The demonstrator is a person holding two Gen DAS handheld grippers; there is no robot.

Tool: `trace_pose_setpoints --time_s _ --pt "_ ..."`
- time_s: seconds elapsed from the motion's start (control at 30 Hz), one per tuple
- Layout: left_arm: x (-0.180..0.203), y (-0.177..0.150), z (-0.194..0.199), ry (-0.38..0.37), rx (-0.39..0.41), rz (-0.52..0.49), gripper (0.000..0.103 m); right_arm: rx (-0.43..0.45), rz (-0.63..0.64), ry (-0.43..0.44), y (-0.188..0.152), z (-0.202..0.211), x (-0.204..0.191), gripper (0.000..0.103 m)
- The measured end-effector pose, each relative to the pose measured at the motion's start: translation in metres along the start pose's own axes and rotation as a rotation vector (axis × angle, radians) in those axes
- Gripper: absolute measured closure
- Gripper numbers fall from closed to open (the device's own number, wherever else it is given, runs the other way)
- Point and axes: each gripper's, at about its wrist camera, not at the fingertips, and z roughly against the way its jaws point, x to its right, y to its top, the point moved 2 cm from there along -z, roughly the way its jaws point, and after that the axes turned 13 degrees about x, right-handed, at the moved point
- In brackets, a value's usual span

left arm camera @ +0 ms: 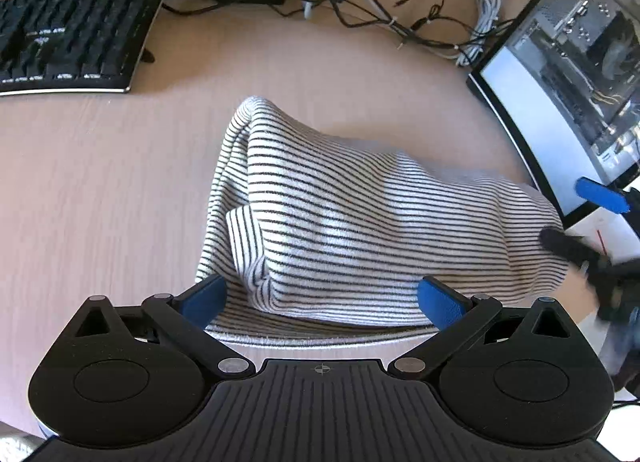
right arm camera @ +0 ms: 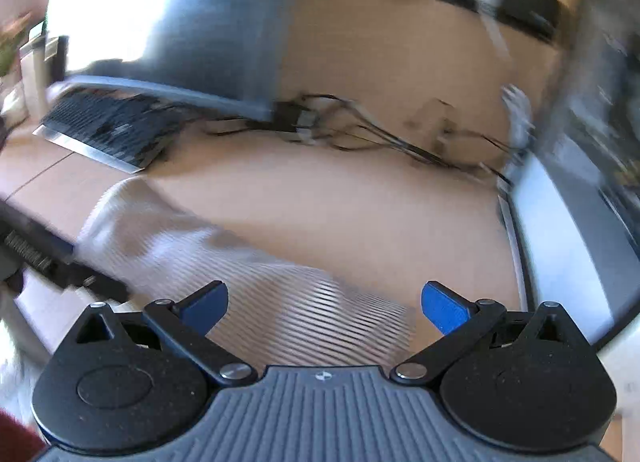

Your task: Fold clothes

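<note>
Currently the striped garment (left arm camera: 360,229) lies bunched on the wooden desk (left arm camera: 100,181), roughly mid-desk, between the keyboard (left arm camera: 68,37) at the far left and the PC case (left arm camera: 568,73) with a glass side panel on the right. Left gripper (left arm camera: 322,300) is spread wide, blue pads on either side of the garment's near edge, gripping nothing — the cloth sits between and just beyond the fingertips. Right gripper (right arm camera: 324,308) is also spread wide and empty, hovering over the striped cloth's right end; in the left wrist view it shows blurred at the cloth's right edge. Right wrist view is heavily motion-blurred, so stripe detail and folds are smeared there. A monitor (right arm camera: 172,21) stands behind the keyboard and a tangle of cables (left arm camera: 420,21) runs along the back of the desk.
</note>
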Motion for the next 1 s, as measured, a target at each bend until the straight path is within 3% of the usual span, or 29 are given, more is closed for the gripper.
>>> trace_pose_setpoints --time_s 0.1,0.23,0.47,0.5,0.57,0.63,0.73,0.8,0.87,0.93,1.0 --pt "0.005 -0.008 0.001 -0.001 0.026 -0.047 0.000 -0.023 0.132 0.068 0.004 -0.001 -0.025 0.000" --pt "0.016 -0.026 0.000 0.015 0.038 -0.090 0.000 -0.049 0.269 0.088 -0.005 -0.009 -0.045 0.000" --pt "0.013 -0.012 0.004 0.086 0.076 -0.093 0.000 -0.144 0.449 0.095 -0.025 -0.061 -0.073 0.001" --pt "0.010 -0.009 0.005 0.092 0.086 -0.076 0.000 -0.141 0.461 0.109 -0.023 -0.066 -0.075 0.006" --pt "0.008 -0.003 0.011 0.093 0.109 -0.029 0.000 -0.143 0.460 0.151 -0.015 -0.073 -0.075 0.033" --pt "-0.004 0.010 0.020 0.083 0.149 0.014 0.000 -0.150 0.443 0.199 -0.001 -0.078 -0.070 0.048" --pt "-0.022 0.028 0.033 0.111 0.225 0.098 0.000 -0.127 0.435 0.215 0.030 -0.091 -0.043 0.055" --pt "-0.038 0.037 0.032 0.141 0.239 0.144 0.000 -0.057 0.479 0.112 0.048 -0.107 -0.021 0.056" --pt "-0.047 0.041 0.021 0.163 0.212 0.178 0.000 0.028 0.483 -0.127 0.069 -0.132 0.014 0.056" --pt "-0.042 0.044 0.008 0.150 0.173 0.170 0.000 0.090 0.384 -0.352 0.096 -0.155 0.055 0.055" --pt "-0.028 0.043 -0.006 0.106 0.141 0.118 0.000 0.134 0.171 -0.353 0.117 -0.154 0.084 0.049"
